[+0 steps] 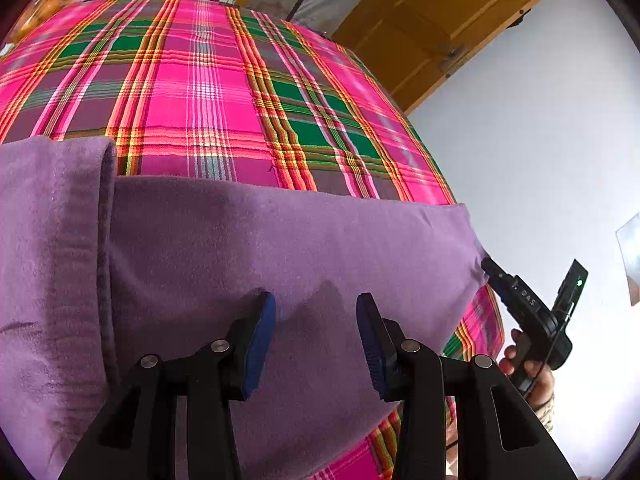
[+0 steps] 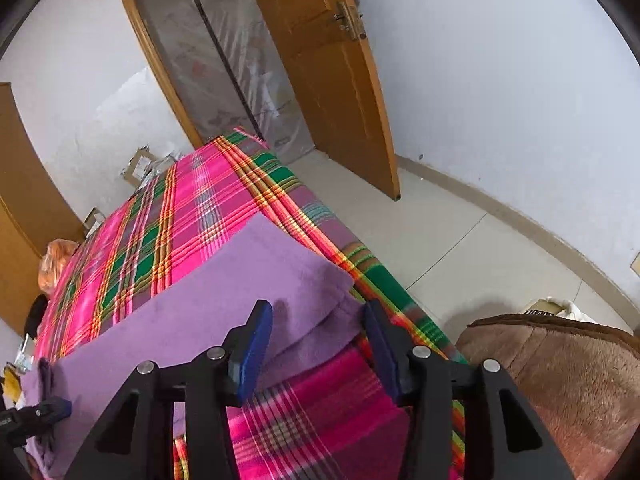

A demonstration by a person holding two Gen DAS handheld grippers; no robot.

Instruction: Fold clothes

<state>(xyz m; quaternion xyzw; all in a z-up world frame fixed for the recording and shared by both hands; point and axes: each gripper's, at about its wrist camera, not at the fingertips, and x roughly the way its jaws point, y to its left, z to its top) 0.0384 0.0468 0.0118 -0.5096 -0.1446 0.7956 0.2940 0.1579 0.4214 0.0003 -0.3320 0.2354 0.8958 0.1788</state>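
Observation:
A purple garment lies folded on a bed with a pink and green plaid sheet; a folded flap overlaps its left part. My left gripper hovers open just over the garment's near part, nothing between its blue pads. My right gripper is open too, its fingers either side of the garment's right corner. In the left wrist view the right gripper touches that corner, with a hand holding it. The left gripper shows at the garment's far end.
The bed's right edge drops to a tiled floor. A brown plush blanket sits at the lower right. A wooden door stands open beyond the bed. Cardboard boxes and an orange bag lie at the far side.

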